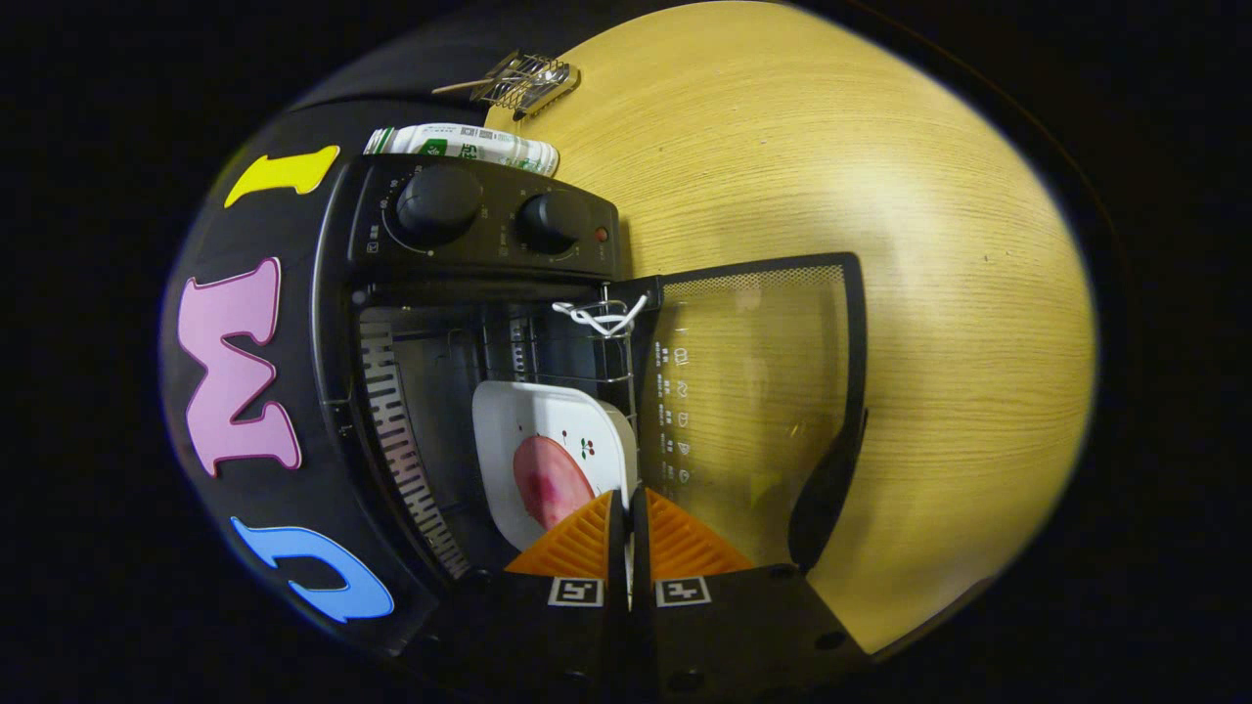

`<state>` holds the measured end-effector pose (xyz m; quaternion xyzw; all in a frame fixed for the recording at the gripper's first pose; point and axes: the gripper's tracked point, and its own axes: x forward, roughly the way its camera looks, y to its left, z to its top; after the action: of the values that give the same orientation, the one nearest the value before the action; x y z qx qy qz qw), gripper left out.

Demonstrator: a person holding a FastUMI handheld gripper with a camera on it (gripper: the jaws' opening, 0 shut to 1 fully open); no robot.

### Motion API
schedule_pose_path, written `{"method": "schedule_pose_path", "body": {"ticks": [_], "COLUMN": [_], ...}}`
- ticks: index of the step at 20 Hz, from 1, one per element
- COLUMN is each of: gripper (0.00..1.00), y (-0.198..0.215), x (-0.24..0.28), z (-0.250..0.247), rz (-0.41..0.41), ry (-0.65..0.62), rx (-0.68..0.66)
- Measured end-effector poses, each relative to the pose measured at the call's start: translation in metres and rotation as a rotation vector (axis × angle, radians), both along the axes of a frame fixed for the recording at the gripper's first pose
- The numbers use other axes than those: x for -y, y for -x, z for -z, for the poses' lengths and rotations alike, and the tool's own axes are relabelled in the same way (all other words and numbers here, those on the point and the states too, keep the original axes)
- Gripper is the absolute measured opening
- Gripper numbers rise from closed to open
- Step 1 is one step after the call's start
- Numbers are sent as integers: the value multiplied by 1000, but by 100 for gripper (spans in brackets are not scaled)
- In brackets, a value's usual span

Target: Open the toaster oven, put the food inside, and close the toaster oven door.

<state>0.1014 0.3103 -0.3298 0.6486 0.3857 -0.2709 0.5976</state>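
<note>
glass door [753, 391]: white icon column, unreadable | control panel [484, 220]: dial marks illegible

Wire rack [525, 81] and rolled packet [465, 147] on wooden table [831, 176]

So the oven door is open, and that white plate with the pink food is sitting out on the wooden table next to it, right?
Not quite. In the gripper view the toaster oven door is open, but the white plate with the pink food is inside the oven on its rack, not on the wooden table. The fingers are closed on the plate's edge.
</note>
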Motion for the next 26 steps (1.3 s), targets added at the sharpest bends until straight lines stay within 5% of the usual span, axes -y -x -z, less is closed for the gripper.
{"method": "schedule_pose_path", "body": {"ticks": [11, 15, 22, 26], "gripper": [6, 16, 99, 99], "y": [-32, -31, 0, 39], "x": [-8, -4, -2, -17], "z": [6, -1, -21, -51], "rz": [2, -38, -157, -350], "ry": [-11, -22, -21, -45], "rx": [1, 19, -2, 17]}}
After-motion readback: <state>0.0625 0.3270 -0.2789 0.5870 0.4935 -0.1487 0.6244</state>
